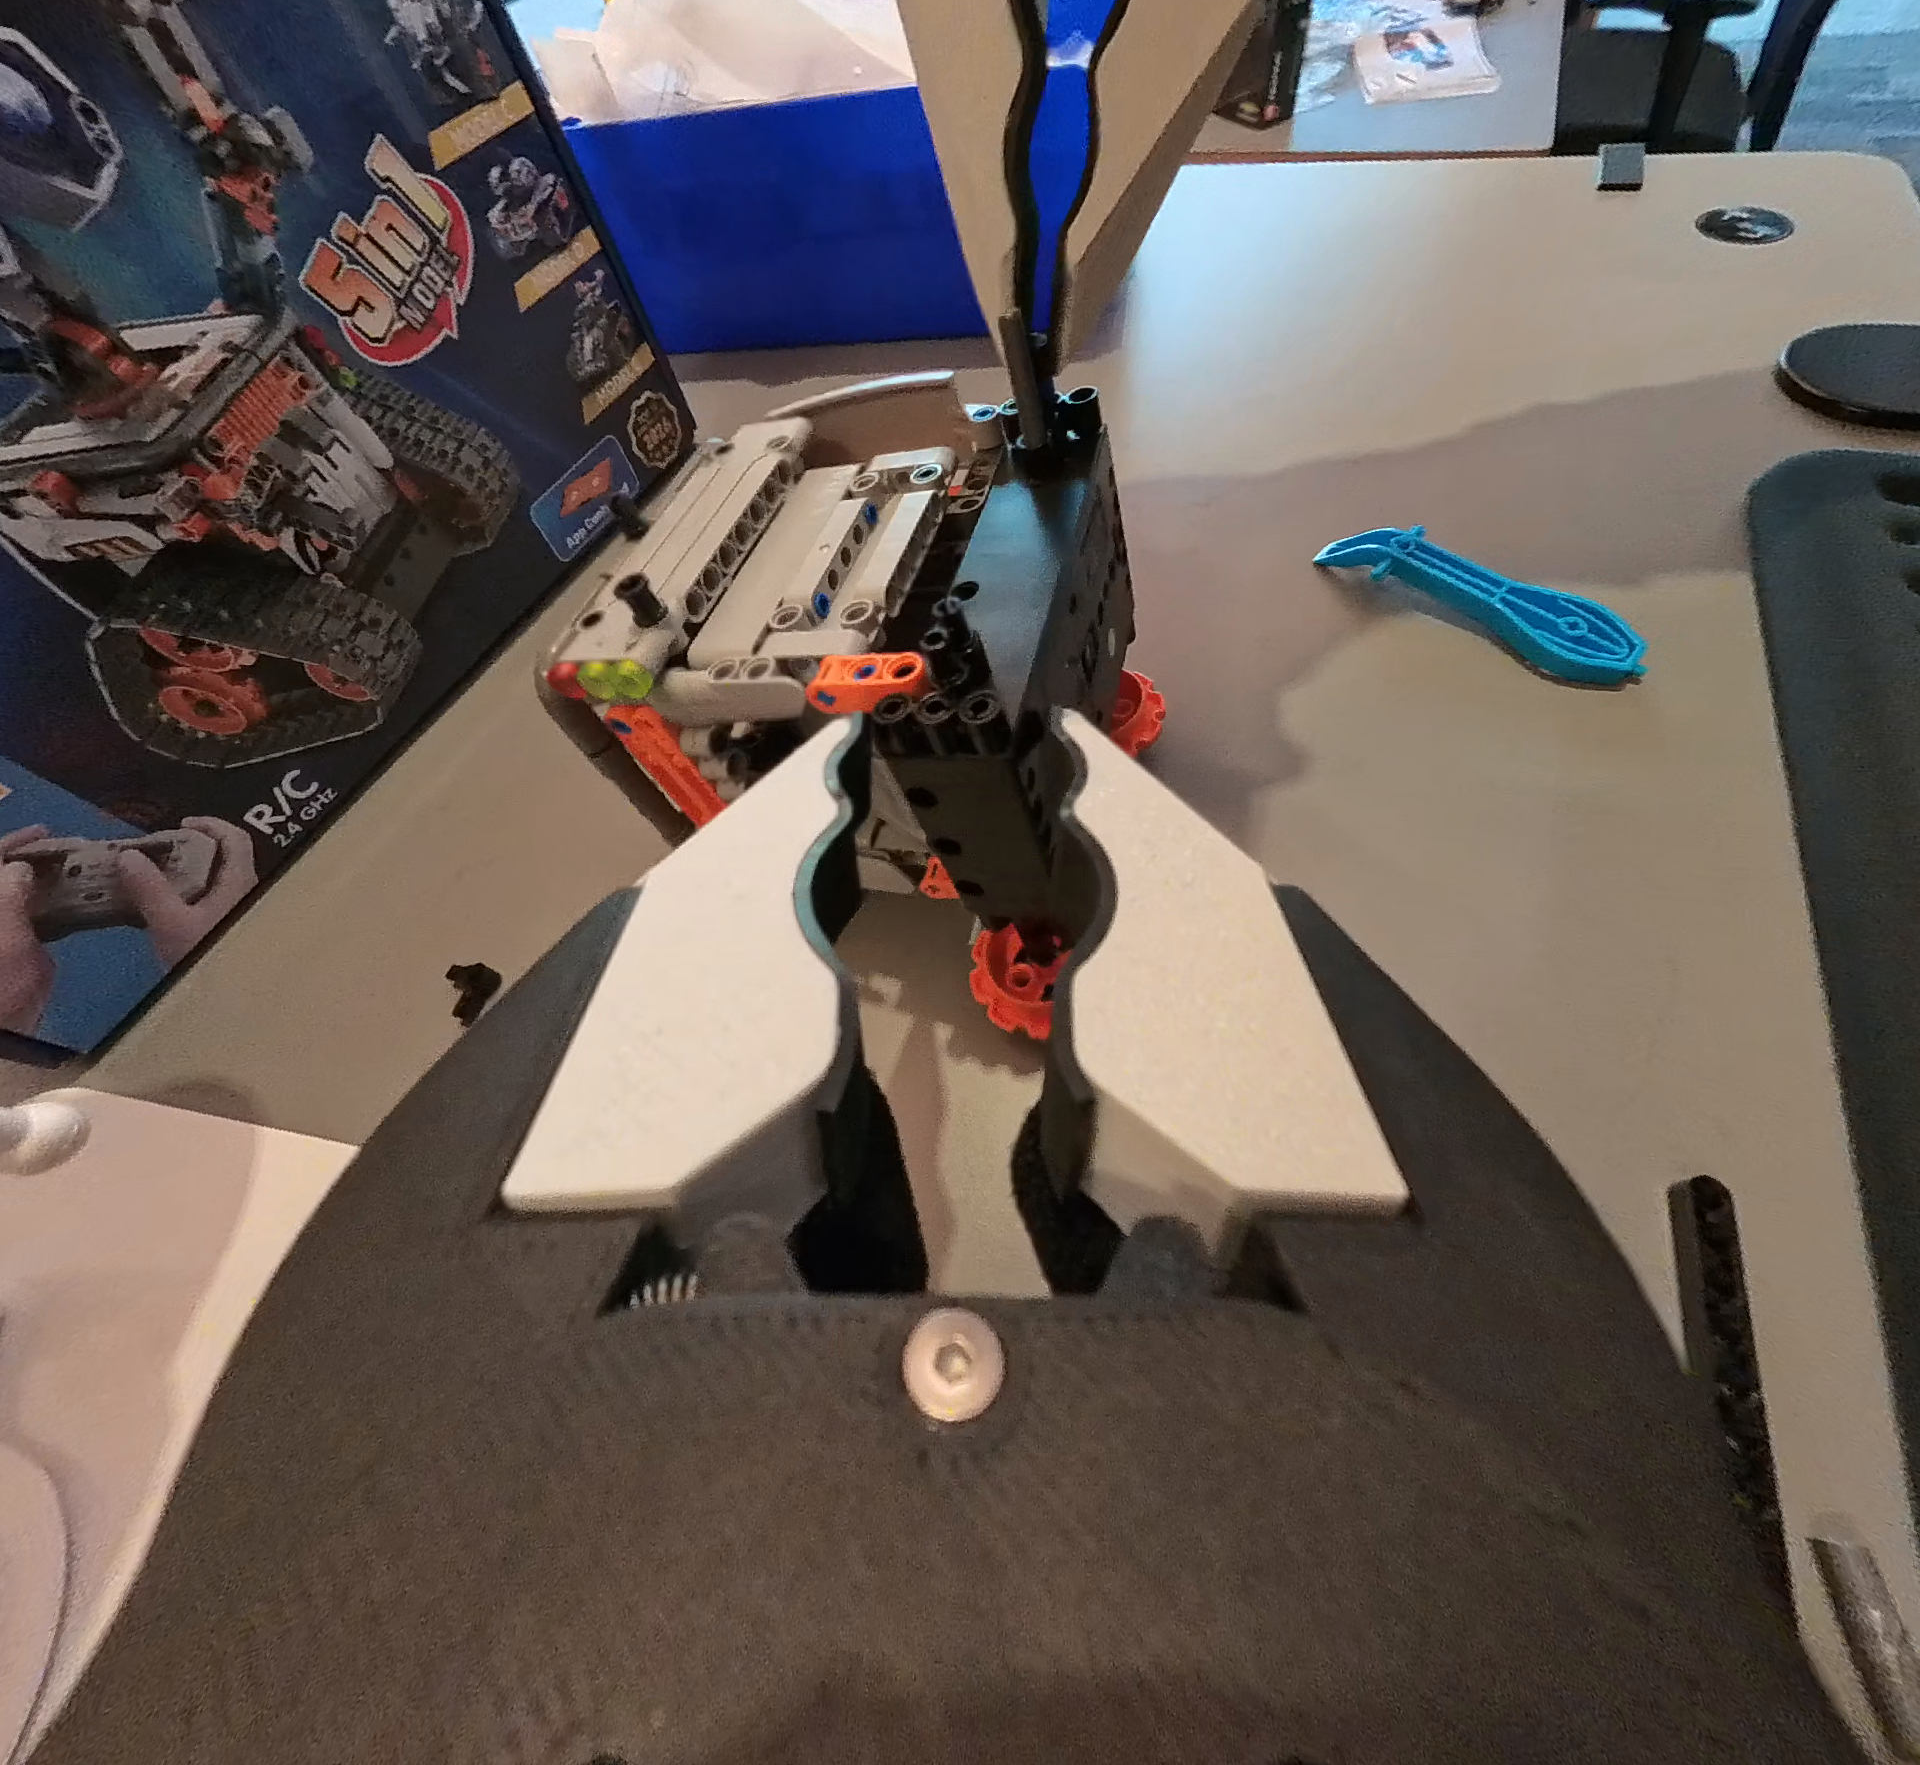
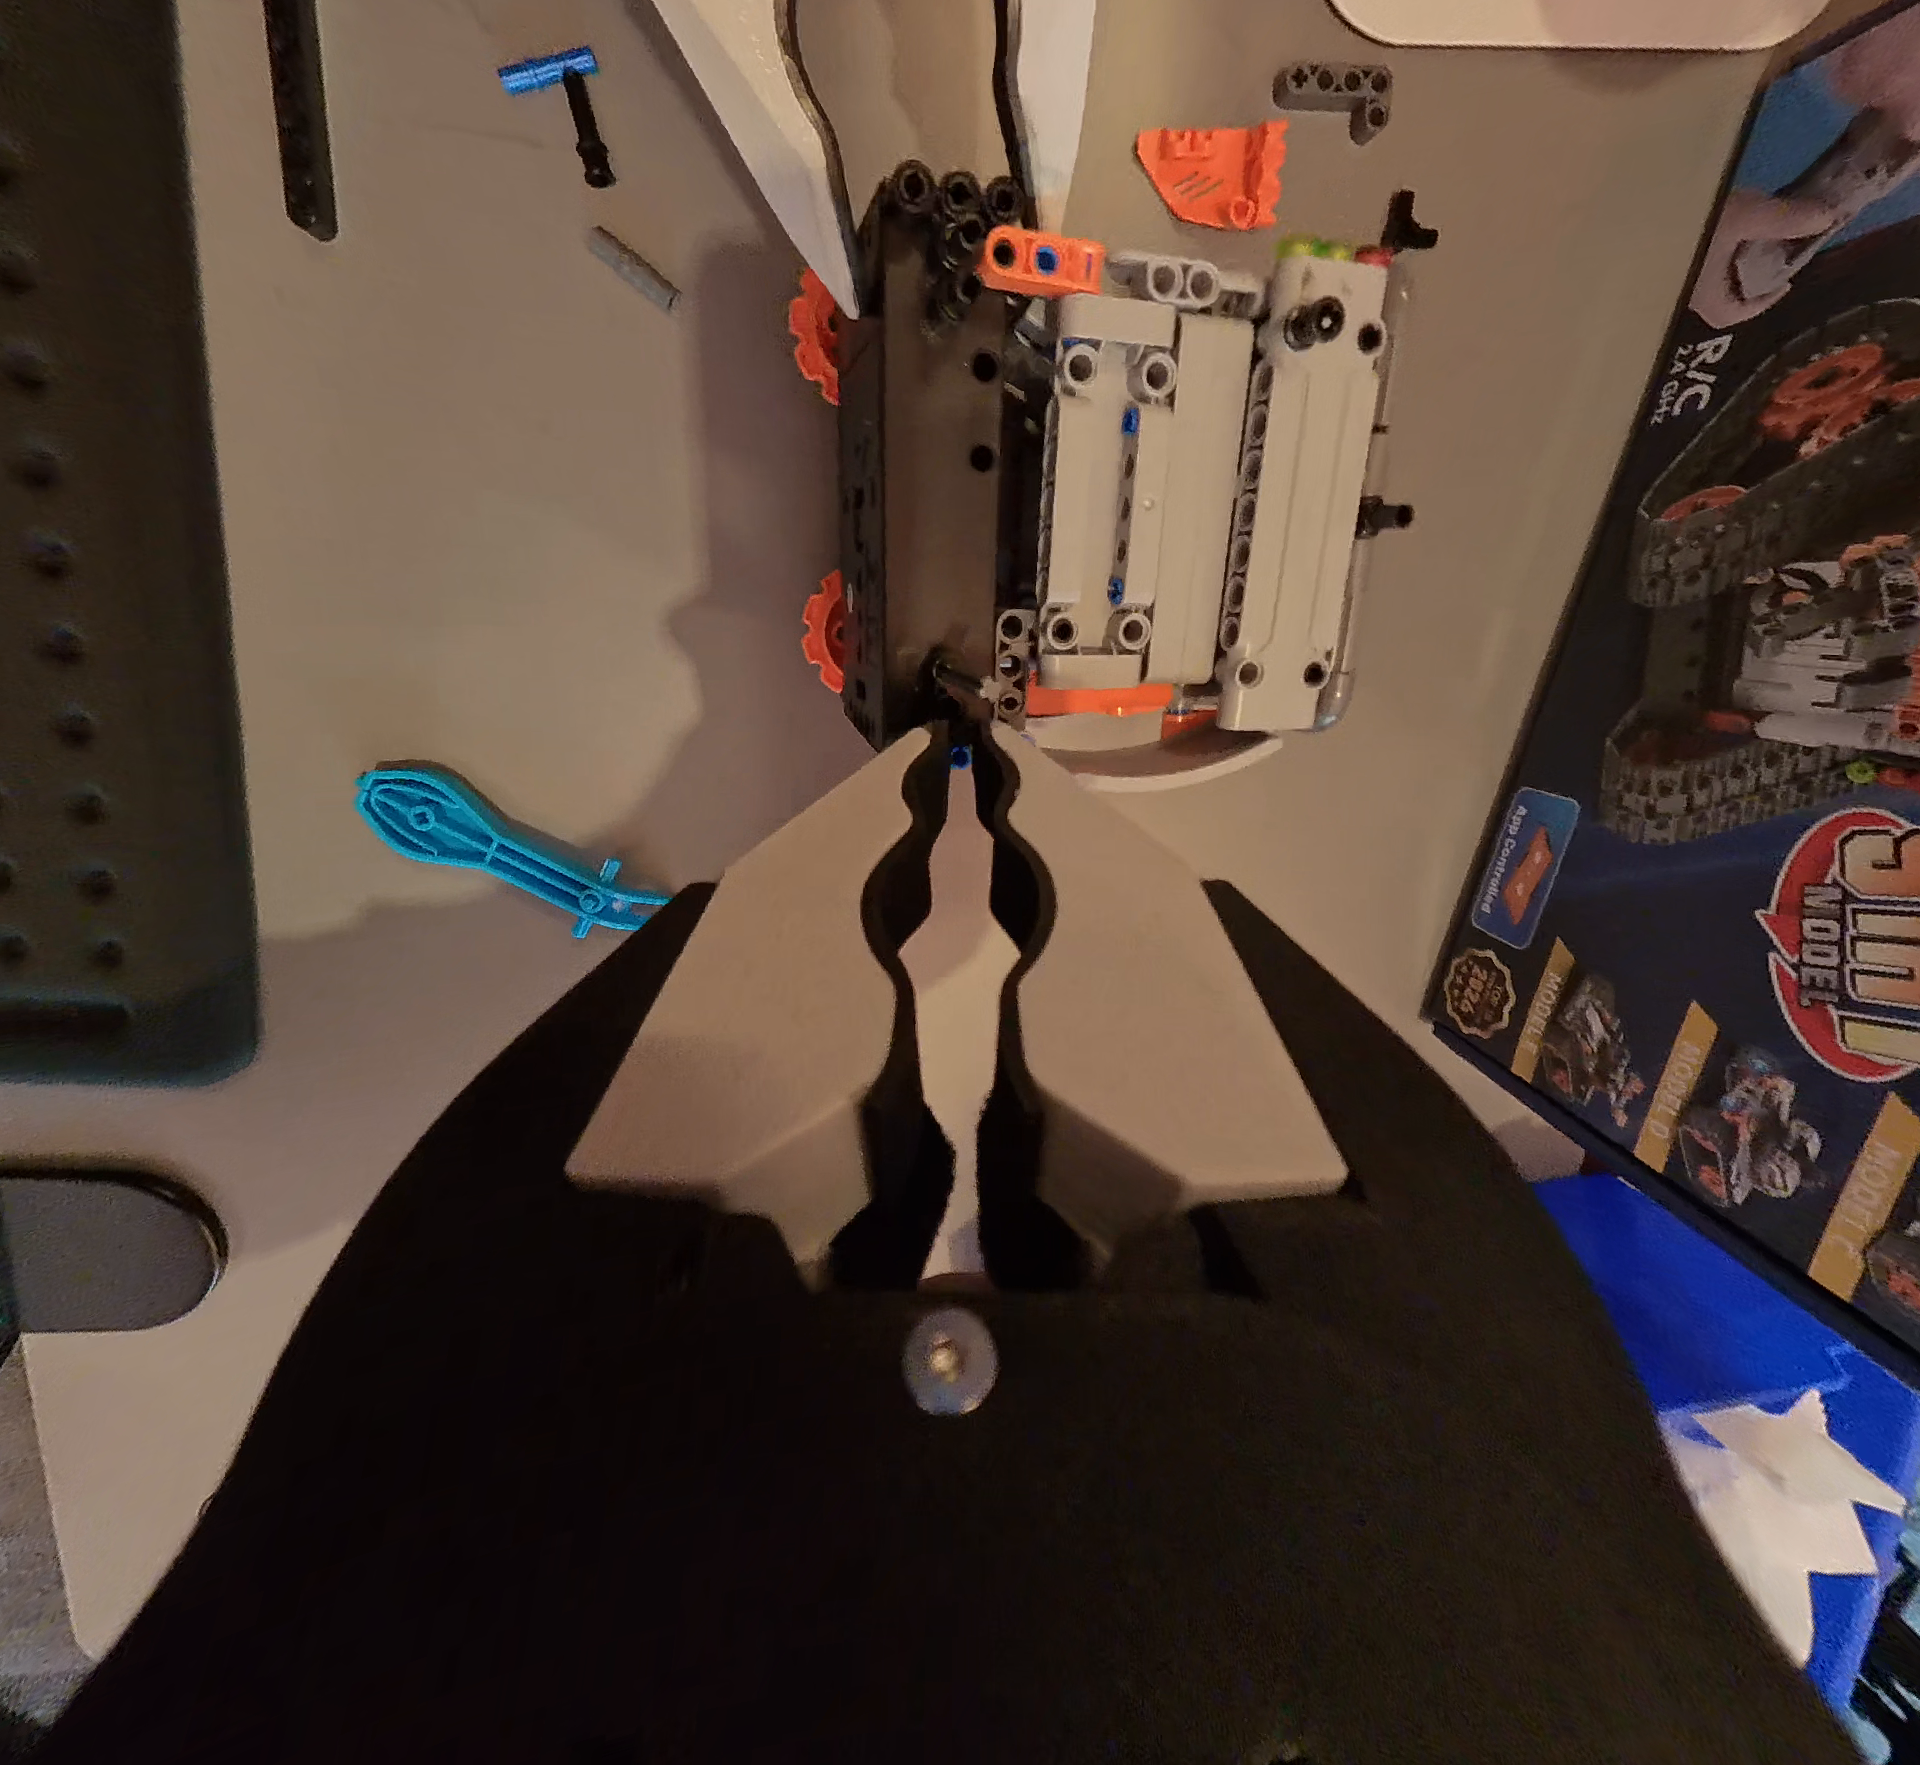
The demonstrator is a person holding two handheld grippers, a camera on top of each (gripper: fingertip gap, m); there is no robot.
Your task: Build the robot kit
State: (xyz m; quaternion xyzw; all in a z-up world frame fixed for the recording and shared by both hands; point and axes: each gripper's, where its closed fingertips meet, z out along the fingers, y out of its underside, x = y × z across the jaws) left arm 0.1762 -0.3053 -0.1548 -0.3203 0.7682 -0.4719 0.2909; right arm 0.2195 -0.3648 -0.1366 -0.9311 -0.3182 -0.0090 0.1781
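A part-built brick model (image 1: 831, 562) of grey beams, orange parts and a black block (image 1: 997, 749) stands on the grey table (image 1: 1455, 936). My left gripper (image 1: 961, 780) is shut on the near end of the black block, above an orange toothed wheel (image 1: 1013, 977). My right gripper (image 1: 1034, 333) comes down from above, shut on a thin dark axle (image 1: 1023, 385) that stands in the block's far end. In the right wrist view the right gripper (image 2: 961, 744) pinches that axle (image 2: 951, 681) at the model (image 2: 1143, 489), and the left gripper's fingers (image 2: 758, 53) flank the block's far end.
A printed toy box (image 1: 260, 468) stands left of the model. A blue bin (image 1: 779, 219) of white paper is behind it. A blue plastic tool (image 1: 1486, 609) and a dark studded mat (image 1: 1849, 780) lie to the right. Loose parts lie beyond the model: an orange panel (image 2: 1210, 172), a grey angled beam (image 2: 1340, 89). Tip to tip, the grippers are about 8 cm apart.
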